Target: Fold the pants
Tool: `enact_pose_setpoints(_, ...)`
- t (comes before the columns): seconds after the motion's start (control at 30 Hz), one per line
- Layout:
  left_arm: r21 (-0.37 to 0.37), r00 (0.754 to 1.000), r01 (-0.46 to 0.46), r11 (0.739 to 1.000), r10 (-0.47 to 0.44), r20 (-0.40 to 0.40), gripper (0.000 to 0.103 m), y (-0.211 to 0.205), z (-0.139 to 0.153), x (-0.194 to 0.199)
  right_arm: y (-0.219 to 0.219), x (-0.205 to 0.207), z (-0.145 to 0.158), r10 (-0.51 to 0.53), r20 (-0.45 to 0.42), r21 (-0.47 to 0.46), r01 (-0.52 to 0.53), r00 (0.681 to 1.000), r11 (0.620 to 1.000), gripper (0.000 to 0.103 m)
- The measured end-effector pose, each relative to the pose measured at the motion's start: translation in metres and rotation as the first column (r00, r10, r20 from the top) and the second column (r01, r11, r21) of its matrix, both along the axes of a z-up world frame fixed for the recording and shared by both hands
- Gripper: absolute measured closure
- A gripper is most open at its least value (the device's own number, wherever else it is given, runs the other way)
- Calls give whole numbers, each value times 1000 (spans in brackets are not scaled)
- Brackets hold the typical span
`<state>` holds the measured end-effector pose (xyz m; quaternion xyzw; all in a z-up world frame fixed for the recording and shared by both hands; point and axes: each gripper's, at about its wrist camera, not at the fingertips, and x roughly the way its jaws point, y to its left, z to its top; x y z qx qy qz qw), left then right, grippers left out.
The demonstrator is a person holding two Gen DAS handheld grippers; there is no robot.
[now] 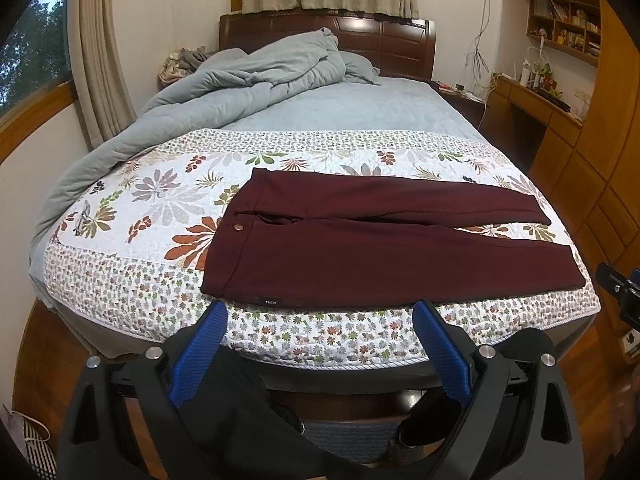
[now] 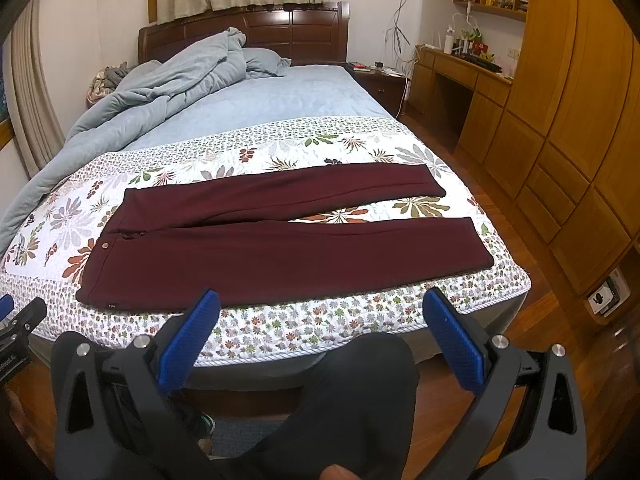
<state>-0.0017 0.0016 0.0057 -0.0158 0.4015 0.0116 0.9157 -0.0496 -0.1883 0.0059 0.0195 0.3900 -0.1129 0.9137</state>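
Observation:
Dark red pants (image 1: 360, 252) lie flat on the floral quilt (image 1: 160, 200) at the foot of the bed, waist to the left, the two legs spread apart to the right. They also show in the right wrist view (image 2: 280, 248). My left gripper (image 1: 320, 312) is open and empty, held just short of the bed's near edge below the waist. My right gripper (image 2: 320, 304) is open and empty, held short of the near edge below the near leg. Part of the right gripper (image 1: 620, 292) shows at the right edge of the left wrist view.
A crumpled grey-blue duvet (image 1: 240, 92) lies over the far left of the bed by the dark headboard (image 1: 400, 40). Wooden wardrobes (image 2: 560, 120) and a desk (image 2: 460, 68) line the right side. Curtains (image 1: 100, 60) and a window are at left.

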Motion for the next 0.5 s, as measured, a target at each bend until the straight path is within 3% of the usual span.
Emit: enact_pose_setpoints(0.5, 3, 1000, 1, 1000, -1, 2, 9, 0, 2, 1, -1, -2, 2, 2, -3, 3, -2, 1000, 1000, 2)
